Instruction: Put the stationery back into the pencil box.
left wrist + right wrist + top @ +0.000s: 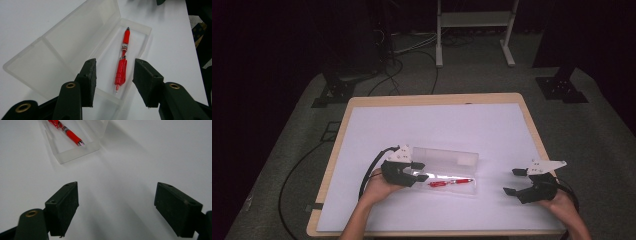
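Note:
A clear plastic pencil case [464,188] lies open in the middle of the white table top, its lid [70,37] folded back. Inside its tray lies a red pen [450,182] [122,61] [67,132]. My left gripper [421,171] [113,80] is open at the case's left end, its jaws on either side of the pen's tip, with nothing between them pinched. My right gripper [511,181] [116,207] stands wide open over bare table, a short way right of the case's end wall [75,151].
The white sheet [437,125] covers a wooden table [432,98]. Beyond the far edge are stand feet [334,92], cables [412,50] and a white frame [474,20] on grey carpet. A black cable [372,167] trails from the left gripper.

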Motion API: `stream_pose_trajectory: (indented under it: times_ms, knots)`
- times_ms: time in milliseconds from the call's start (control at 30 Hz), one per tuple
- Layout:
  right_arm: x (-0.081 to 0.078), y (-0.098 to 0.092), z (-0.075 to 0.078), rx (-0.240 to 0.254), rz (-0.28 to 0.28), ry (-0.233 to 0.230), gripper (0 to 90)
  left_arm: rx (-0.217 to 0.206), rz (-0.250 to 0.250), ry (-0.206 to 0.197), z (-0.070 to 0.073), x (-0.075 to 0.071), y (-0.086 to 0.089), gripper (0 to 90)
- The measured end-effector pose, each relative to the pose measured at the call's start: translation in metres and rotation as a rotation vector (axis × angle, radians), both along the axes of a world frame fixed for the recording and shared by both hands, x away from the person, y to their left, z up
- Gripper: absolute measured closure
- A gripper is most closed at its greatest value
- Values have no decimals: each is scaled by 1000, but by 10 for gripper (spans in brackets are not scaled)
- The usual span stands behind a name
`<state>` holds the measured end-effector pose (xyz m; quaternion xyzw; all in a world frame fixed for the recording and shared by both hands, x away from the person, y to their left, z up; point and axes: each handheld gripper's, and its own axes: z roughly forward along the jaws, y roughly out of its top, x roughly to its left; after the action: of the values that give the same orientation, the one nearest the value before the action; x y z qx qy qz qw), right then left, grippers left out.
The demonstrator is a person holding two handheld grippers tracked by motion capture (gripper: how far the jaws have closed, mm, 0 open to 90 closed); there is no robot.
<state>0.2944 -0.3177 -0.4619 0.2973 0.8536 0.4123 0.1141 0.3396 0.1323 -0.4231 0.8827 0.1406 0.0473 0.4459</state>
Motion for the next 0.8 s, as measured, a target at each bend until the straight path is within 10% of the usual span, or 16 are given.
stream_pose_trajectory:
  times_ms: [800]
  knots:
    - [0, 2, -1, -8, -2, 6, 187, -64, 89, 7, -2, -12, 34, 442]
